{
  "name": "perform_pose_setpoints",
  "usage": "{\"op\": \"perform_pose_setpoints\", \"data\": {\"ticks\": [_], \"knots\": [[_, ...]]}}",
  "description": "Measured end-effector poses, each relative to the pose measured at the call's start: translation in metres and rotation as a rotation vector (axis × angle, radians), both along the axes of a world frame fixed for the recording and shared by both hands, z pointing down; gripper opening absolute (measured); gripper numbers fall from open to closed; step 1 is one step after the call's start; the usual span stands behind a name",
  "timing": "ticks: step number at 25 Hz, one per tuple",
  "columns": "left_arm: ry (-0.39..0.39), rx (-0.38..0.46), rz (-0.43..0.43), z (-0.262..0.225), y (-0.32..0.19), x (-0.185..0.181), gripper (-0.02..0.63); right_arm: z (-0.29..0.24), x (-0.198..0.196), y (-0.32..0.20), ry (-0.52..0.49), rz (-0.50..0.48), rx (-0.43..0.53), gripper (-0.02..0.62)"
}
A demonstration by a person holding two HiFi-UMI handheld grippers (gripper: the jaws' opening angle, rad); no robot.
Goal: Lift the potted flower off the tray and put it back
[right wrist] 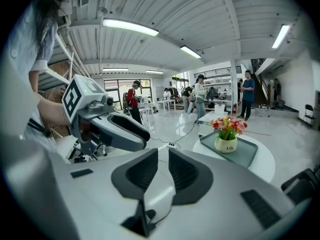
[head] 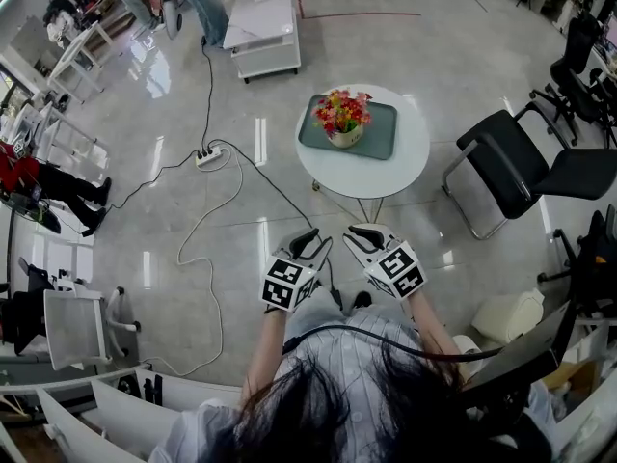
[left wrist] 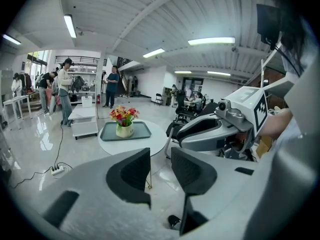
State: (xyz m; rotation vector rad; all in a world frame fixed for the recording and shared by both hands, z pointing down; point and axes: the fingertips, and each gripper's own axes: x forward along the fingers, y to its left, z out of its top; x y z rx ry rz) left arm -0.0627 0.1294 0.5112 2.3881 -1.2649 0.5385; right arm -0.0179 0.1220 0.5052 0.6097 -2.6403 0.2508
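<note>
1. Floor (head: 193, 95): glossy pale tile. It carries all the furniture, and a cable runs loosely across it.

2. Counter (head: 386, 167): round, white top on thin metal legs. It stands directly ahead of the person, well apart from both claws.

3. Chair (head: 521, 167): black seat and back on a metal frame, just beside the counter's right edge in the head view.

4. Tray (head: 381, 133): grey-green, rectangular with rounded corners. It lies flat on the far half of the counter.

5. Left claw (left wrist: 160, 154): released. The two dark pads stand apart with a clear gap, and only the floor shows through it. The claw is held in the air short of the counter and aimed toward it.

6. Right claw (right wrist: 163, 154): clenched, with nothing in it. The pads are drawn nearly together, leaving only a thin slit. It is held level with the left claw, just beside it and also short of the counter.

7. Potted flower (head: 342, 119): a cream pot holding red, pink and yellow blooms. It stands upright on the tray, toward the tray's left end in the head view. Neither claw touches it.

8. Power strip (head: 208, 155): white, lying on the floor to the left of the counter, with cables plugged in.
</note>
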Motion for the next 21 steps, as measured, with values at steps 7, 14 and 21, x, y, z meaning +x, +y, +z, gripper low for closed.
{"op": "perform_pose_setpoints", "data": {"ticks": [7, 14, 21], "knots": [[-0.007, -0.006, -0.021, 0.0015, 0.0053, 0.0013, 0.144, 0.0036, 0.0038, 0.0039, 0.001, -0.016, -0.005, 0.083], [-0.009, -0.009, -0.036, 0.0005, 0.0080, 0.0034, 0.144, 0.0033, 0.0057, 0.0069, 0.003, -0.033, -0.006, 0.083], [0.000, -0.010, -0.051, 0.0019, 0.0073, 0.0044, 0.144, 0.0054, 0.0081, 0.0068, 0.007, -0.043, -0.006, 0.083]]}}
